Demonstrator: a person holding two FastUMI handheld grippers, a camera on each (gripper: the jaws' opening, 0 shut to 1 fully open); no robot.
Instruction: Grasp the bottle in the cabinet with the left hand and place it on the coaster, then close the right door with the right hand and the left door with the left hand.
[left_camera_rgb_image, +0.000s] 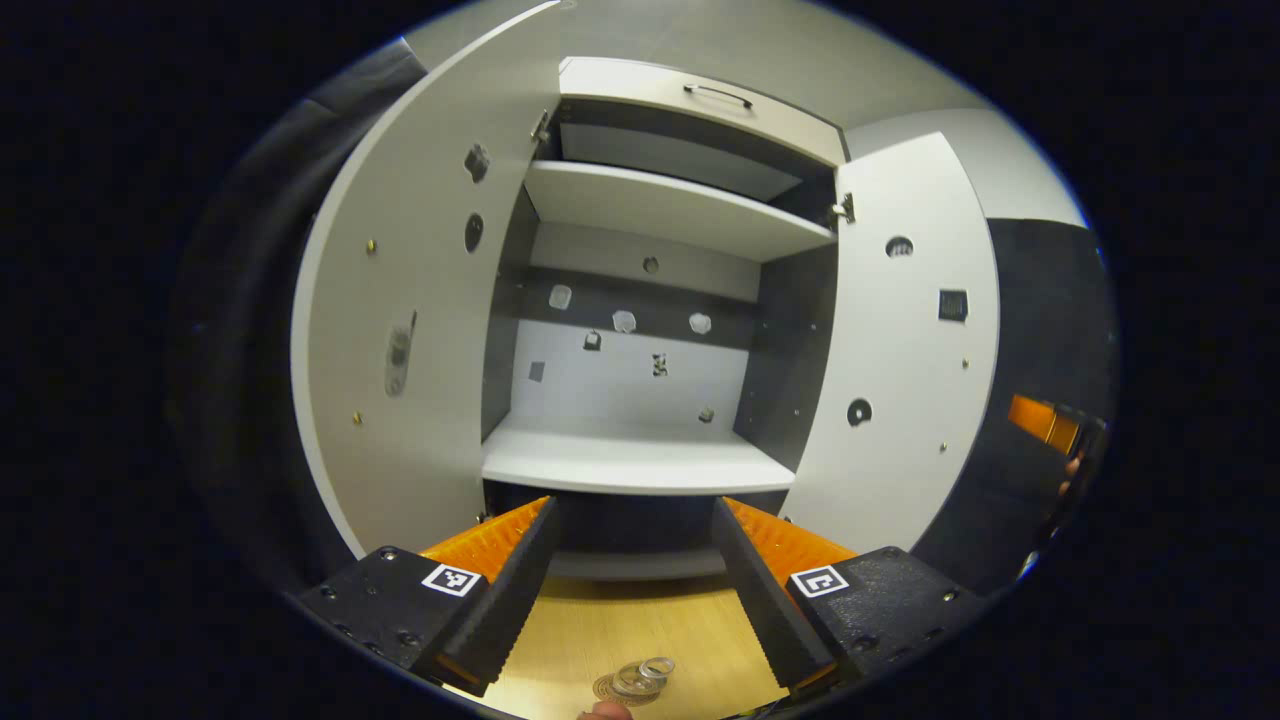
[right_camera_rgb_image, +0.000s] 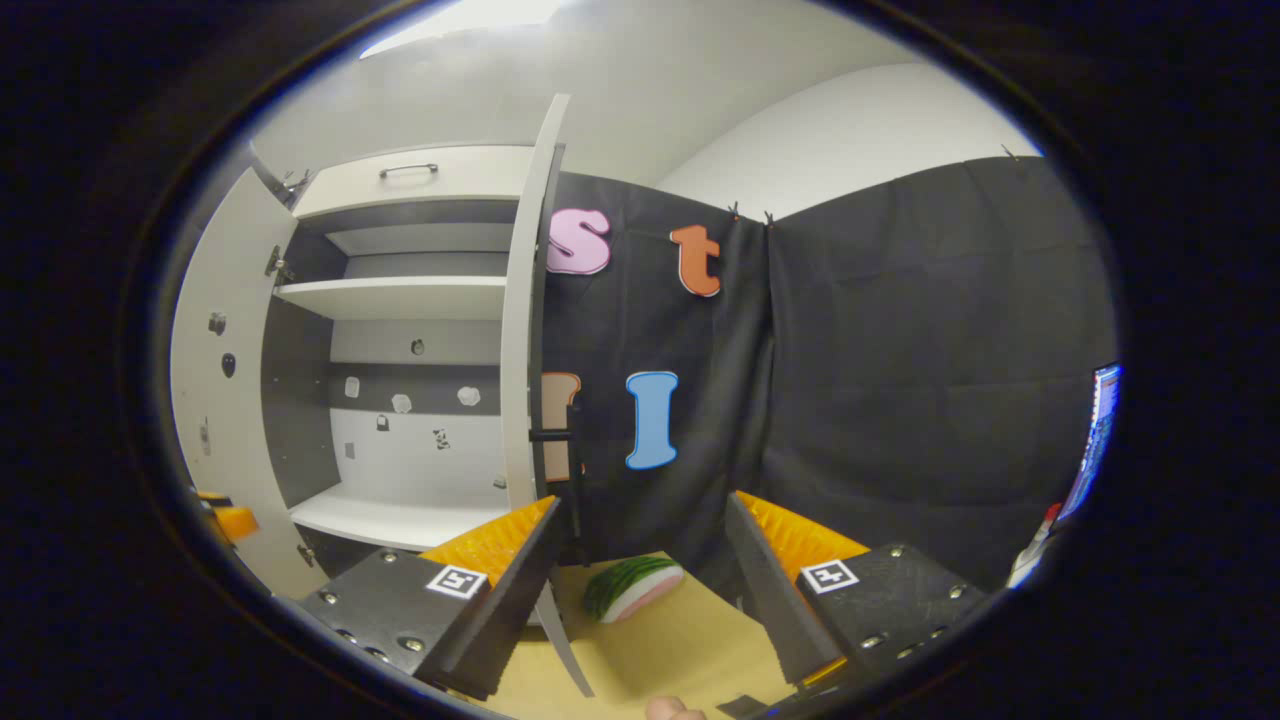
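Left claw (left_camera_rgb_image: 632, 560) spread, empty, facing the cabinet (left_camera_rgb_image: 640, 330), both doors open, bottle (left_camera_rgb_image: 640, 678) on the coaster (left_camera_rgb_image: 612, 688) in front of the cabinet on the worktop (left_camera_rgb_image: 620, 620), right claw (right_camera_rgb_image: 640, 575) spread, empty, beside the right door (right_camera_rgb_image: 522, 330)

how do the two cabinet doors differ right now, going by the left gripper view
The left door takes up more of the left gripper view than the right door. The left door carries a long pale handle-like fitting on its inner face and a hinge at its top corner near the drawer; the right door bears a small dark square patch and round holes. Both are pale grey and swung wide open, leaving the cabinet shelves exposed.
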